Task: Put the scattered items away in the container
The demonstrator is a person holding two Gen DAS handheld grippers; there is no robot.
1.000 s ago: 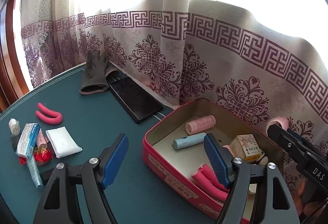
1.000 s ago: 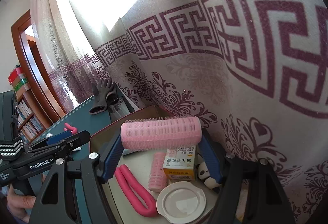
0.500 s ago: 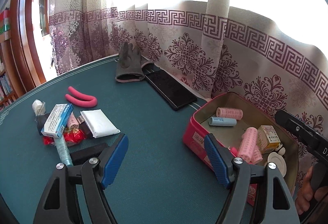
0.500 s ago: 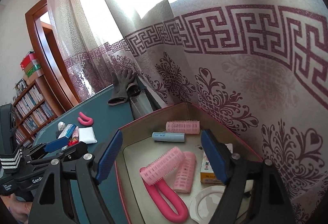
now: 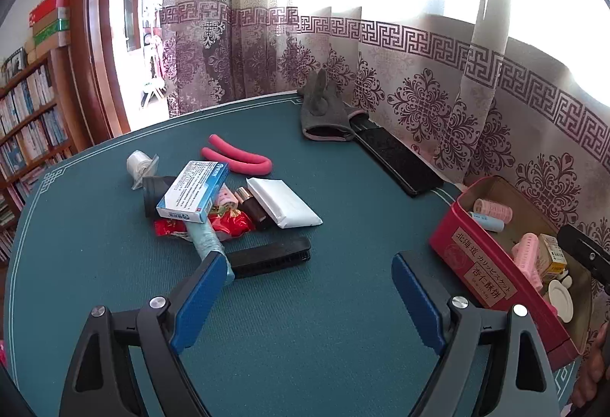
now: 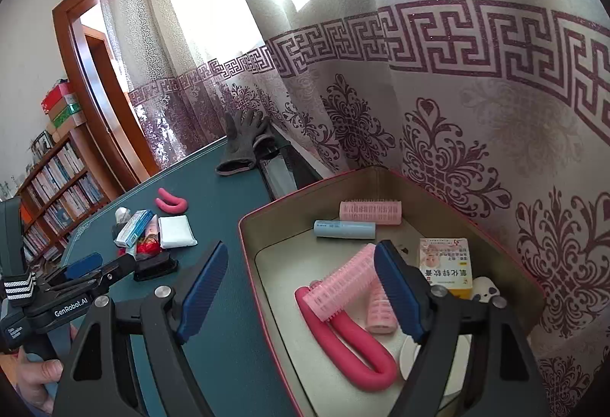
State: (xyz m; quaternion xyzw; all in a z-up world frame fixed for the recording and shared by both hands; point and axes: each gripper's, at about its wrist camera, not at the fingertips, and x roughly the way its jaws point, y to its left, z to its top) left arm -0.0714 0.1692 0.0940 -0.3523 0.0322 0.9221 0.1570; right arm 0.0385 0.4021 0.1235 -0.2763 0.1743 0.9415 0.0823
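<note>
A red tin [image 5: 482, 274] stands at the table's right and shows in the right wrist view [image 6: 248, 245] too. In it lie pink hair rollers [image 6: 345, 283], a pink foam curler [image 6: 343, 340], a blue tube [image 6: 344, 229] and a small box [image 6: 446, 266]. A pile lies at the table's left: a blue-white box [image 5: 194, 191], a white packet [image 5: 284, 202], a red wrapper [image 5: 228, 222], a black comb [image 5: 268, 256], a pink curler [image 5: 238, 159]. My left gripper [image 5: 305, 297] is open and empty between pile and tin. My right gripper [image 6: 301, 287] is open and empty above the tin.
A grey glove [image 5: 324, 115] and a black flat device [image 5: 398, 159] lie at the table's far edge against the patterned curtain [image 5: 419, 73]. A bookshelf [image 5: 26, 119] and a door frame stand at the left. The green table [image 5: 324, 340] fills the foreground.
My right gripper opened and let the pink roller drop into the tin, then drew back. My left gripper swung left from the tin toward the pile.
</note>
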